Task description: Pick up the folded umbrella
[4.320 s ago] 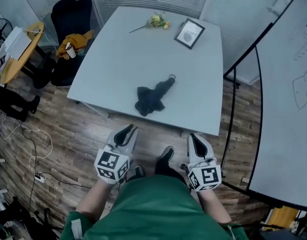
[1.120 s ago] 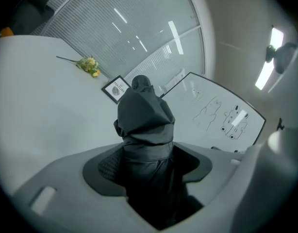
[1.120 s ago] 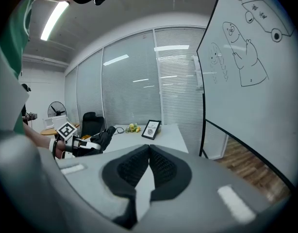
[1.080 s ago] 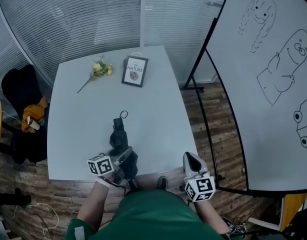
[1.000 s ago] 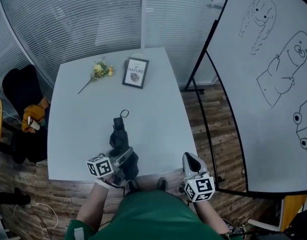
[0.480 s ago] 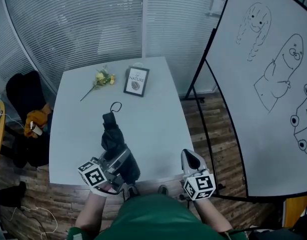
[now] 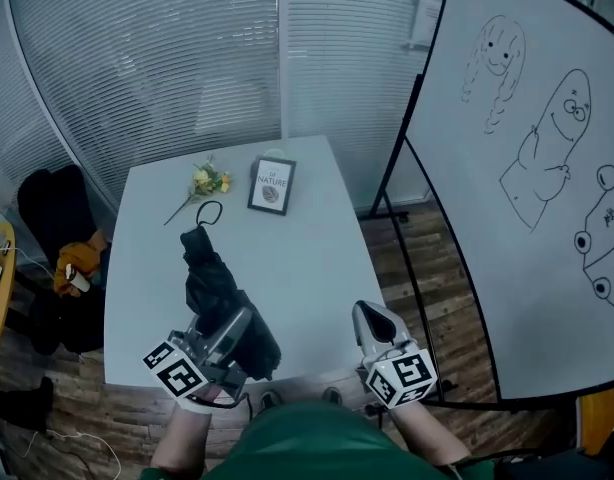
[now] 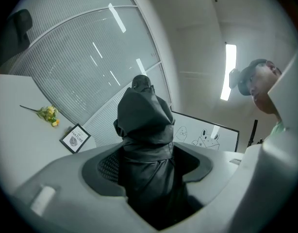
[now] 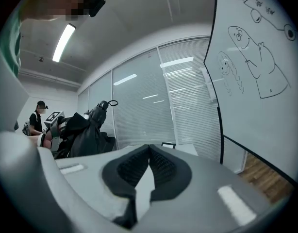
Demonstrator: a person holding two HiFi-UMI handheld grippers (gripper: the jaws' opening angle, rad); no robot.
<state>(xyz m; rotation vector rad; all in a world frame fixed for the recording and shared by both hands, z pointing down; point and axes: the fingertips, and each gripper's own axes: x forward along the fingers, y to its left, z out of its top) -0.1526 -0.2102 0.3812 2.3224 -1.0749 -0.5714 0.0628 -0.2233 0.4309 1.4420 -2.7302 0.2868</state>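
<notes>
The folded black umbrella (image 7: 209, 280) hangs in the air above the white table (image 7: 307, 258), its strap loop (image 7: 208, 213) pointing away from me. My left gripper (image 7: 234, 330) is shut on its thick bunched lower part. In the left gripper view the umbrella (image 8: 144, 130) fills the gap between the jaws of my left gripper (image 8: 146, 165) and sticks straight out ahead. My right gripper (image 7: 373, 318) hovers off the table's near right corner, shut with nothing in it; in the right gripper view its pads (image 9: 161, 165) meet at the tips, and the umbrella (image 9: 86, 130) shows at the left.
On the far end of the table lie a sprig of yellow flowers (image 7: 209, 181) and a black picture frame (image 7: 271, 185). A large whiteboard (image 7: 527, 168) with drawings stands on the right. At the left, a dark chair (image 7: 57, 238) holds orange items. Glass walls with blinds close the back.
My left gripper has risen with the umbrella, lifting it off the table. My right gripper has also come up a little, still shut and empty.
</notes>
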